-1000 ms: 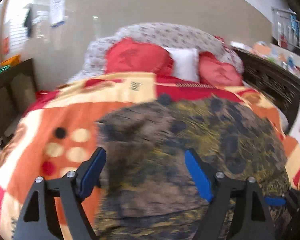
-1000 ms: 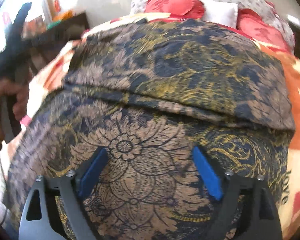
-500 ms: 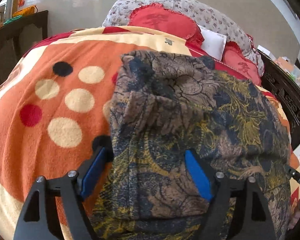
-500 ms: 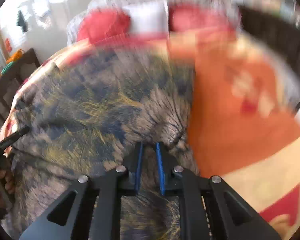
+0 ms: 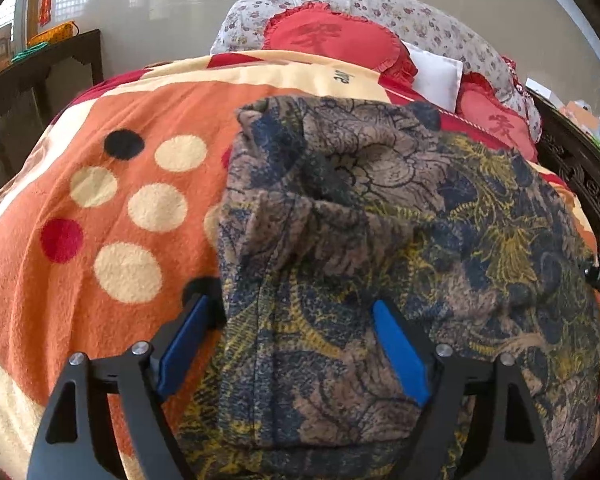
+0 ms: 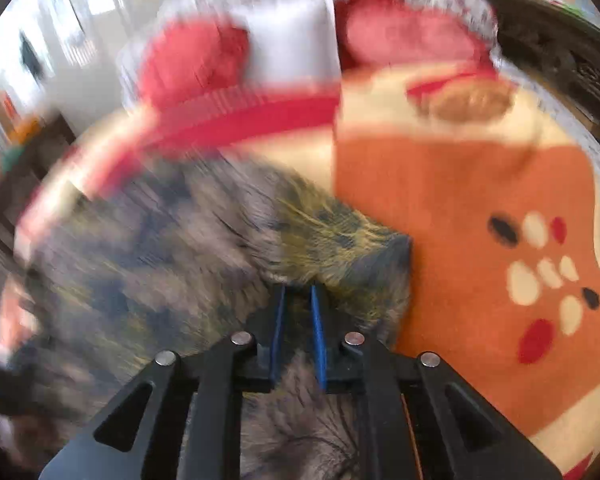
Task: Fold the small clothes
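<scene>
A brown, navy and yellow floral garment lies folded over on an orange blanket on the bed. My left gripper is open, its blue fingers astride the garment's near left edge, one on each side. My right gripper is shut on the garment's right edge, with fabric pinched between the blue pads; that view is blurred by motion.
Red pillows and a white pillow lie at the head of the bed. A dark wooden bed frame runs along the right side. A dark cabinet stands at the left.
My right gripper closed on the garment's right edge and is moving with it. My left gripper came lower and closer over the garment's left edge and stayed open.
</scene>
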`<state>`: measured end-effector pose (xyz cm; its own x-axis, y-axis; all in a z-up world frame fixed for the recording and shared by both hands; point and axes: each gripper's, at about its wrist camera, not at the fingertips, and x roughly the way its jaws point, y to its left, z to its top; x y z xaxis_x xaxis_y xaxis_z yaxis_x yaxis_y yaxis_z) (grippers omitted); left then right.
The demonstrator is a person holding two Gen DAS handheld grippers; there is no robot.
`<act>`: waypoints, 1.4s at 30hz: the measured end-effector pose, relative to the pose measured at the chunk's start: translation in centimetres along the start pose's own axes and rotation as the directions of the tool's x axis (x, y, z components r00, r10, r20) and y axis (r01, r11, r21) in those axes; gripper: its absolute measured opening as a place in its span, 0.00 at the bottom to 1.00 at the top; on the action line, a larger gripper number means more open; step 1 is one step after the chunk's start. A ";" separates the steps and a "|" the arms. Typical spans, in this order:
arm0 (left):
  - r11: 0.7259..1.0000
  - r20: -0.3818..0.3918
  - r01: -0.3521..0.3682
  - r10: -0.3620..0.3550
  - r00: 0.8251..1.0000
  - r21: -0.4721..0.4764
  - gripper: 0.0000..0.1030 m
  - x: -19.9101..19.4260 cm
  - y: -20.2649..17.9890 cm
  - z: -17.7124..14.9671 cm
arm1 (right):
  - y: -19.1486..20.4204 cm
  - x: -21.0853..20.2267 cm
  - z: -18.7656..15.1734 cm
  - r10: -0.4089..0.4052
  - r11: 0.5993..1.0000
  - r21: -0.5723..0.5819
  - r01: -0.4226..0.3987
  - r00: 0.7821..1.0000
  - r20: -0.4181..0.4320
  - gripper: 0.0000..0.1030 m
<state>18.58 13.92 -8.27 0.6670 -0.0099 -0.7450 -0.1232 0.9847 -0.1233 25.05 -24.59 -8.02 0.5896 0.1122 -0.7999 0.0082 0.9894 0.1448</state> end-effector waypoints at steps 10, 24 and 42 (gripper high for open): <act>0.996 0.127 -0.078 0.083 0.988 -0.039 0.71 -3.7 0.4 0.4 | 8.5 -5.5 -0.8 -0.011 0.985 -0.168 0.037 0.988 0.154 0.00; 0.996 -0.055 -0.084 0.086 0.995 0.036 0.96 3.5 -2.5 3.1 | 10.8 -1.8 -6.4 -0.086 0.965 -0.231 0.125 0.982 0.171 0.00; 0.982 0.013 -0.076 0.074 0.997 0.174 0.86 -5.0 -3.7 1.7 | 11.2 -8.6 -6.7 -0.061 0.960 -0.258 0.110 0.980 0.192 0.07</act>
<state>16.94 10.62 -2.92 0.6657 0.0658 -0.7433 -0.0436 0.9978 0.0493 14.62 -13.86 -3.41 0.7321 0.0322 -0.6805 -0.1359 0.9857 -0.0996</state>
